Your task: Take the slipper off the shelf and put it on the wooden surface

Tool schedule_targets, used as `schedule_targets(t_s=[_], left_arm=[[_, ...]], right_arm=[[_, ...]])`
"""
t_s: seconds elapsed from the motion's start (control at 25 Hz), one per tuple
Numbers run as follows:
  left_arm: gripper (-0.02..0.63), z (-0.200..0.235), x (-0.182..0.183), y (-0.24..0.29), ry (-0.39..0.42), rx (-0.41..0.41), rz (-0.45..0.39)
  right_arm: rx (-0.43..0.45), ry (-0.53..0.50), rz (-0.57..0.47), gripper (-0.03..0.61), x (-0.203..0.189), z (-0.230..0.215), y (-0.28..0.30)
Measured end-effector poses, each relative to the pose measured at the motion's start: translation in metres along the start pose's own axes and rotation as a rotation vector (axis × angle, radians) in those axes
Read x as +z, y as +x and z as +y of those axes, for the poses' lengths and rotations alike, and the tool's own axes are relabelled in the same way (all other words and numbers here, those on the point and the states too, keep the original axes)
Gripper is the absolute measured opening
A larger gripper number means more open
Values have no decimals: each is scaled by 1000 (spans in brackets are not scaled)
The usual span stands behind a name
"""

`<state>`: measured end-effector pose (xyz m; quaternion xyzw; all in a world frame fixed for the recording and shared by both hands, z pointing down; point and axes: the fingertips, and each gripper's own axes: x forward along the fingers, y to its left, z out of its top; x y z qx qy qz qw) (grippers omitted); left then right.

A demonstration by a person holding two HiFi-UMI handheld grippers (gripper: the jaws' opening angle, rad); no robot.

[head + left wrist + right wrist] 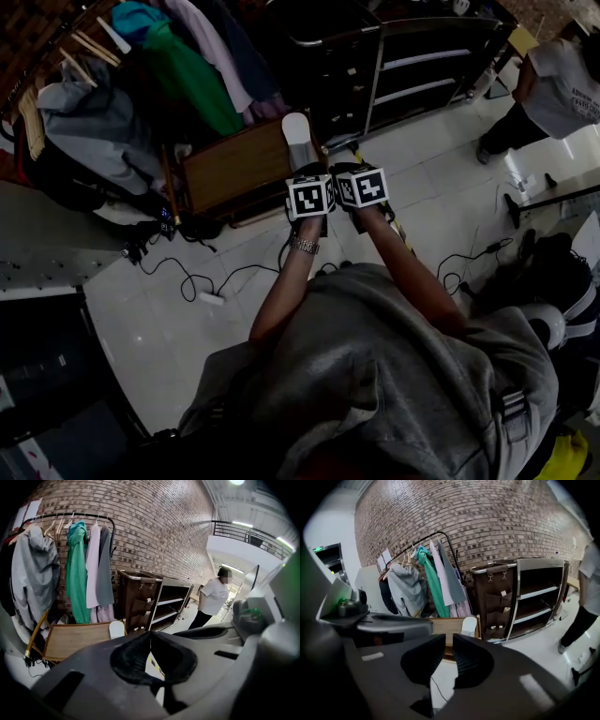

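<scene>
Slipper (298,141) lies on the wooden bench (230,169), at its right end, close beside the dark shelf (422,75). Not on the shelf, so by my reading the placing is as good as done. From the head view, both claws sit side by side just short of the bench's near right corner, marker cubes almost touching. The slipper is dead ahead of them and slightly left. Its long axis runs straight away from the person, near end towards the claws, far end pointing at the clothes rail. The left claw (150,635) is the nearer: it lines up with the slipper's near end, close but apart from it as far as I can tell. In its own view the slipper (116,629) shows just above and left of the jaw tips. Its jaws are closed, pads meeting at the tips, nothing between them. The right claw (449,641) sits a little to the right, level with the gap between bench and shelf. In its view the slipper (469,625) stands just above the right jaw tip, on the bench edge. Its jaws are all but closed, with a thin slit left and only floor and a cable showing through. Neither claw holds anything. I can't tell whether the slipper lies flat on its sole or is tipped up: the pale rounded face in both gripper views suggests tipped. If it needs regripping, the left claw has the straighter line along its length, and would have to open first.
</scene>
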<state>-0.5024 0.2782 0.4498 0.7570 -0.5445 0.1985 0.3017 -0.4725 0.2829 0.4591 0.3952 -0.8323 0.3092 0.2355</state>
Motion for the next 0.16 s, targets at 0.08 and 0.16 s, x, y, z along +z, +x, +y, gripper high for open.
schedule_targets(t_s=[0.08, 0.16], left_arm=[[3, -5, 2, 1, 15, 3, -6], [3, -8, 4, 0, 29, 9, -15]], right_arm=[[-3, -4, -4, 37, 2, -4, -4], [-4, -5, -5, 37, 3, -6, -7]])
